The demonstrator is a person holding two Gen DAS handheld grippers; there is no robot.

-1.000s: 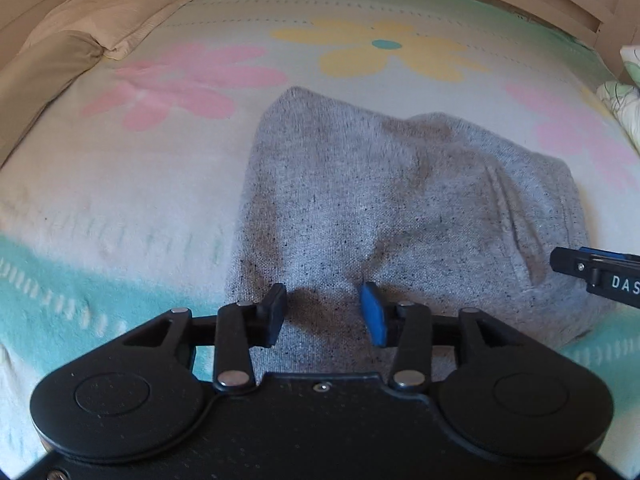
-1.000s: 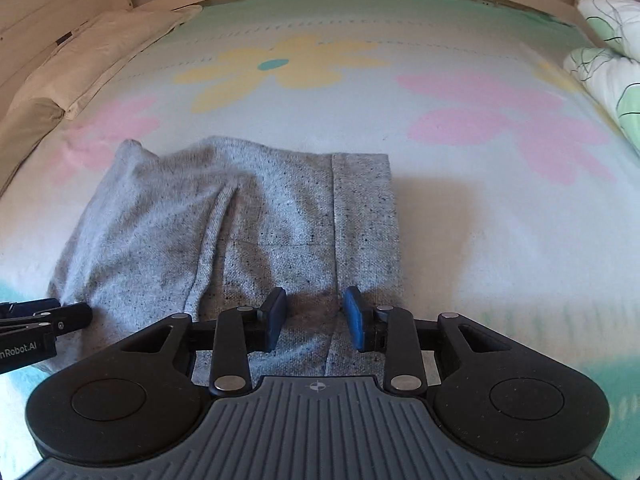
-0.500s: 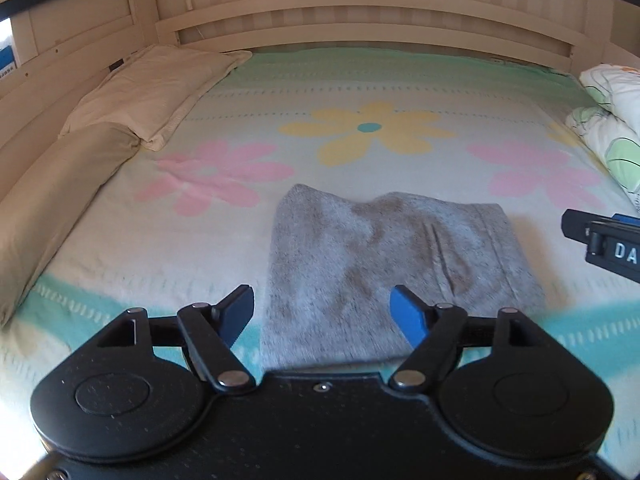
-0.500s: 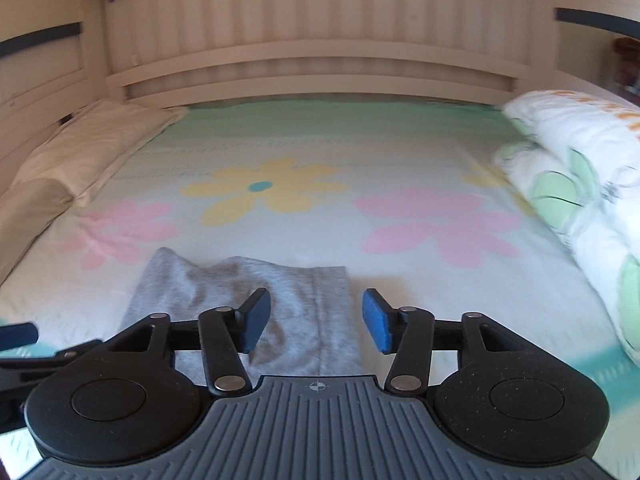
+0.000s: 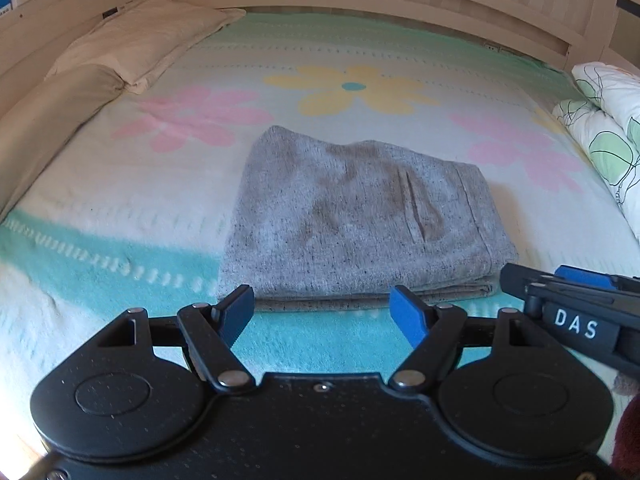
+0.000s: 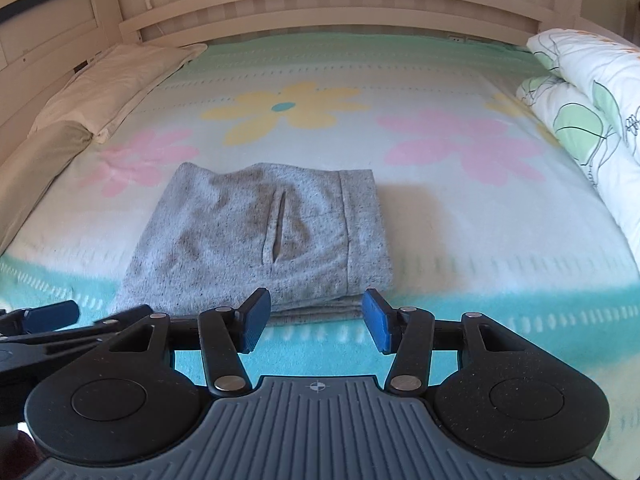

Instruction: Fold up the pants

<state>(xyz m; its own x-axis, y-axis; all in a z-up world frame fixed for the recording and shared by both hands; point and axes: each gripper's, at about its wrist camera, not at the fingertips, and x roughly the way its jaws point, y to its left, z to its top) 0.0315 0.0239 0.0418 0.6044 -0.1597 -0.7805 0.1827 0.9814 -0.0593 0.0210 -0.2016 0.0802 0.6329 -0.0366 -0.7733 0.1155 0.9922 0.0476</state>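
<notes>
Pants point(image 5: 360, 220) lie folded just beyond your fingers, left gripper point(image 5: 326, 312) and right gripper point(image 6: 316, 318) both released and empty. Snagging the near stacked edge could spill the layers across the bed point(image 6: 460, 240).

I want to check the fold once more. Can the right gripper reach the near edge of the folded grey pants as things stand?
Probably yes. The right gripper is open and empty, just short of the folded grey pants on the flowered blanket. Nothing lies between them, and the left gripper stands off to the side.
</notes>
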